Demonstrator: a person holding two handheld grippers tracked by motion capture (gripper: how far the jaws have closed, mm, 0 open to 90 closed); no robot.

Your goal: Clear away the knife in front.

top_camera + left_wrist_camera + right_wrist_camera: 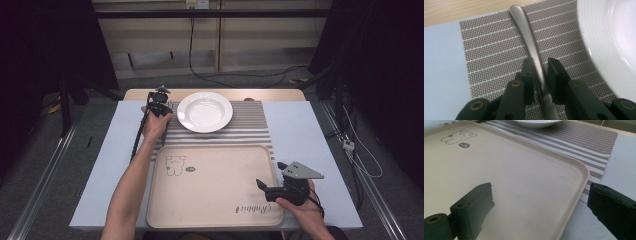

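My left gripper sits at the placemat's left edge, its jaws nearly together around a metal utensil handle; the left pad touches it, while the right shows a sliver of gap, so I cannot tell whether the grip is firm. The handle lies on the mat just beside the white plate. My right gripper hovers over the tray's right rim with jaws spread wide, holding nothing. The tray's flat middle is open room. A pale blue cover tops the table; dark curtains flank grey floor. I count one plate, one tray, one mat, one utensil.
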